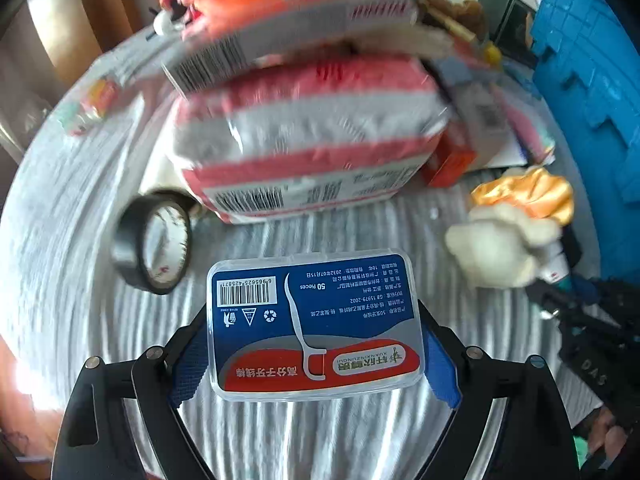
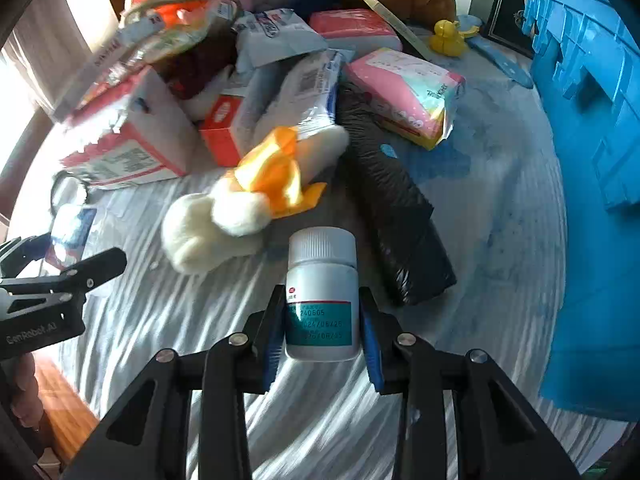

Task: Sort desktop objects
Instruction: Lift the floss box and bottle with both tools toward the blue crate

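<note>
A: Between the fingers of the left gripper [image 1: 316, 354] sits the floss pick box [image 1: 314, 326], held across its width; the right gripper [image 2: 322, 330] is clamped on the pill bottle [image 2: 322, 296], both just above the striped worktop [image 2: 200, 320].

B: So both picks look done. Next step, I'd judge, is carrying each to the blue crate [image 2: 592, 120] without slipping.

A: Only the right view shows the pink packet [image 2: 404, 96] and yellow duck [image 2: 446, 38]; the left one alone shows the black tape roll [image 1: 154, 240] clearly.
</note>
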Demonstrator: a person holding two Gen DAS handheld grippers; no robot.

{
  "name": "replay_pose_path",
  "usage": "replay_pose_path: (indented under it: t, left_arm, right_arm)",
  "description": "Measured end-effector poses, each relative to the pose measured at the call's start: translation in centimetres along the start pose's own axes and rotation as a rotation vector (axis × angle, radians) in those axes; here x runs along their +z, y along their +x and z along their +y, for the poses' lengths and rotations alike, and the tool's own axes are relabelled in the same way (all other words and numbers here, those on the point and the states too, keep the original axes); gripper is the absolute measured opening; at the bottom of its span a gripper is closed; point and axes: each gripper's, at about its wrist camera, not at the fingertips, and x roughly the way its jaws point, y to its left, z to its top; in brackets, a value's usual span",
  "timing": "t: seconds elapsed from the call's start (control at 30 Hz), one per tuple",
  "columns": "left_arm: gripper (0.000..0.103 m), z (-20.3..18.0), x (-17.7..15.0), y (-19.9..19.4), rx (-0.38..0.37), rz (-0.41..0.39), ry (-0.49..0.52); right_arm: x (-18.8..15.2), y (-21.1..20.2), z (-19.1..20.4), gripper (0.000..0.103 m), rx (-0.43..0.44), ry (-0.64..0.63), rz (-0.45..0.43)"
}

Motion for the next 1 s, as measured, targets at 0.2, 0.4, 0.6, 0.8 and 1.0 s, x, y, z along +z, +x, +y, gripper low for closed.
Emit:
replay_pose_path:
  t: [0.2,0.4,0.6,0.8,1.0]
  left_arm:
    - [0.089,1.7,1.2,-4.7,0.006,-0.089,0.01]
    - [0.09,4.2,3.7,-10.0,0.007,-0.214,0.044]
    - [0.09,6.0,5.5,-15.0,0.01,-0.293,0.052]
    - [0.09,6.4,6.7,-19.3,-0.007,-0.376,0.079]
    - [0.09,4.0,8.9,-22.4,-0.073,-0.411,0.132]
  right_arm:
    - [0.7,-4.9,1.6,0.034,0.02,-0.038,-0.076]
    - [3.7,-11.5,4.7,0.034,0.029,-0.083,-0.199]
    - [6.3,-17.4,8.5,0.034,0.014,-0.136,-0.305]
    - [8.0,-23.0,9.8,0.034,-0.041,-0.154,-0.4]
    - [8.7,-27.9,7.9,0.034,-0.114,-0.116,-0.45]
